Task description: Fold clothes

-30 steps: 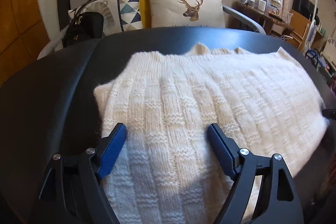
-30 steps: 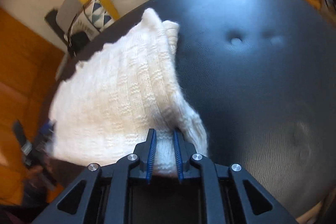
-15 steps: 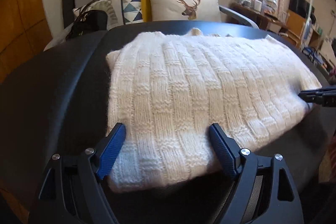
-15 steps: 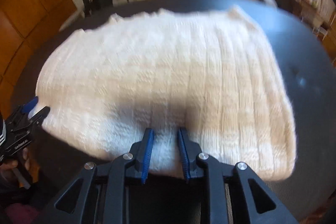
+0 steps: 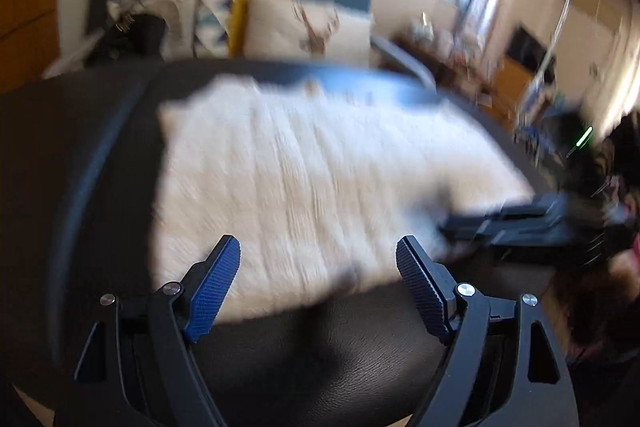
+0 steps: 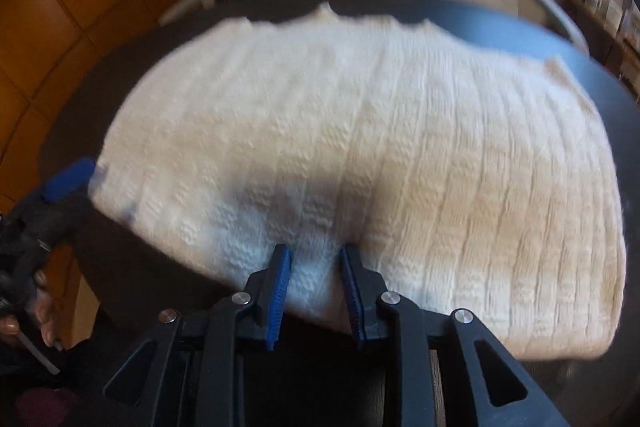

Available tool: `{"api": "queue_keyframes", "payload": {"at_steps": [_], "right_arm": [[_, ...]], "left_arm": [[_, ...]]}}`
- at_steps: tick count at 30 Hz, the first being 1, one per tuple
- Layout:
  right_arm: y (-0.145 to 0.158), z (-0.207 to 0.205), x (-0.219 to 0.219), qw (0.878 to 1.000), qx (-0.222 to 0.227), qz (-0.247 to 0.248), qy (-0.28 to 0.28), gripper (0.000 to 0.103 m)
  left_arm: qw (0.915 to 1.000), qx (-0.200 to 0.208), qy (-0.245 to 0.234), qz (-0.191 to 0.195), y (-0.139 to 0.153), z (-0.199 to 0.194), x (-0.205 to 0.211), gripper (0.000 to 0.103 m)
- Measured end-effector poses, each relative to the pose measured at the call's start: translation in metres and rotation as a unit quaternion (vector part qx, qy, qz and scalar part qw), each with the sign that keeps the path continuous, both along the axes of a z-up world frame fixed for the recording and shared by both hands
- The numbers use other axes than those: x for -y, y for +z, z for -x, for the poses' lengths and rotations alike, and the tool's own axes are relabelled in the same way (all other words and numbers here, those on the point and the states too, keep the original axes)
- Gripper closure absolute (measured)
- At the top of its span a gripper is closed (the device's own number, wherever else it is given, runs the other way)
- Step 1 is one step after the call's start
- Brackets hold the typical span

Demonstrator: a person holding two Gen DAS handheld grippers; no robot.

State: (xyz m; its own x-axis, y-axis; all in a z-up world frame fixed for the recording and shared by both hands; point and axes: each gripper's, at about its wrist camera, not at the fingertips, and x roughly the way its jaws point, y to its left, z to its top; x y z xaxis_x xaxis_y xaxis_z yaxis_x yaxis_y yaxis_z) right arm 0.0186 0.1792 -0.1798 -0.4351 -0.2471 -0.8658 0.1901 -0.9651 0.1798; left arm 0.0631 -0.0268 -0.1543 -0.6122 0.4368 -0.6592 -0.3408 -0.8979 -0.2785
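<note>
**Right-wrist view: jaws closing in on the sweater's near edge**

Right-wrist view is showing me the right gripper (image 6: pixel 314 259) with its jaws narrowed around a bunch of the cream knit sweater (image 6: pixel 400 147) at its near edge; I am judging that it is pinching the knit, though blur is hiding the actual contact. I am seeing the left gripper (image 5: pixel 318 259) hanging wide open above the near left part of the sweater, holding nothing.

What I am worrying about: the knit is thick and loose, so a pinch on only the top layer could peel that layer off and undo the stack. A sideways tug on one edge could also be dragging the whole bundle across the slick black padded surface (image 5: pixel 340 359).

The sweater is lying as a broad, roughly rectangular slab in the middle of that surface, ribbed and fluffy, with scalloped bumps along its far edge.
</note>
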Motion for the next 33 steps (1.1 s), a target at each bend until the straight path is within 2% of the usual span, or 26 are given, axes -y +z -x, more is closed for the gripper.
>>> {"api": "queue_keyframes", "payload": {"at_steps": [2, 6, 8, 10, 12, 14, 16, 19, 20, 22, 23, 25, 29, 31, 33], "right_arm": [[0.007, 0.000, -0.003, 1.000, 0.005, 0.003, 0.003, 0.077], [0.030, -0.002, -0.021, 0.999, -0.037, 0.008, -0.014, 0.077], [0.024, 0.003, -0.029, 0.999, -0.026, 0.019, -0.031, 0.077], [-0.003, 0.013, -0.029, 0.999, 0.039, 0.026, -0.026, 0.076], [-0.002, 0.010, -0.029, 0.999, 0.018, 0.029, -0.026, 0.076], [0.009, 0.014, -0.028, 0.999, 0.020, 0.038, -0.009, 0.074], [0.032, 0.019, -0.030, 0.998, -0.011, 0.054, 0.002, 0.074], [0.057, 0.038, -0.032, 0.998, -0.046, 0.045, -0.010, 0.074], [0.059, 0.047, -0.032, 0.998, -0.049, 0.040, -0.017, 0.074], [0.043, 0.062, -0.030, 0.999, -0.037, 0.023, -0.031, 0.074], [0.023, 0.071, -0.030, 0.999, -0.003, 0.008, -0.036, 0.074], [0.008, 0.076, -0.030, 0.999, -0.006, 0.011, -0.034, 0.074], [0.024, 0.077, -0.043, 0.999, -0.009, 0.044, -0.023, 0.074], [0.044, 0.074, -0.050, 0.998, -0.044, 0.043, -0.026, 0.074], [0.054, 0.081, -0.059, 0.997, -0.060, 0.029, -0.041, 0.074]], "left_arm": [[1.0000, 0.007, 0.001, -0.001, -0.005, 0.003, 0.000, 0.022], [0.9998, 0.021, 0.002, -0.002, -0.016, 0.009, 0.000, 0.022], [0.9996, 0.029, 0.004, 0.002, -0.022, 0.012, -0.001, 0.022], [0.9985, 0.029, 0.012, 0.044, -0.028, 0.016, -0.006, 0.022], [0.9967, 0.023, 0.009, 0.078, -0.032, 0.018, -0.013, 0.022], [0.9976, 0.021, 0.002, 0.066, -0.019, 0.017, -0.014, 0.022], [0.9992, -0.006, 0.004, 0.039, 0.001, 0.021, -0.013, 0.022], [0.9991, -0.036, 0.012, 0.019, 0.022, 0.040, -0.017, 0.022], [0.9989, -0.026, 0.015, 0.037, 0.015, 0.052, -0.021, 0.022], [0.9969, -0.001, 0.024, 0.074, 0.001, 0.076, -0.029, 0.022], [0.9939, 0.022, 0.033, 0.103, -0.014, 0.085, -0.027, 0.022], [0.9927, 0.015, 0.035, 0.115, -0.031, 0.088, -0.024, 0.020], [0.9968, -0.003, 0.034, 0.072, -0.010, 0.085, -0.017, 0.020], [0.9984, -0.023, 0.028, 0.044, 0.007, 0.094, -0.019, 0.020], [0.9984, -0.033, 0.025, 0.038, 0.018, 0.110, -0.028, 0.020]]}}
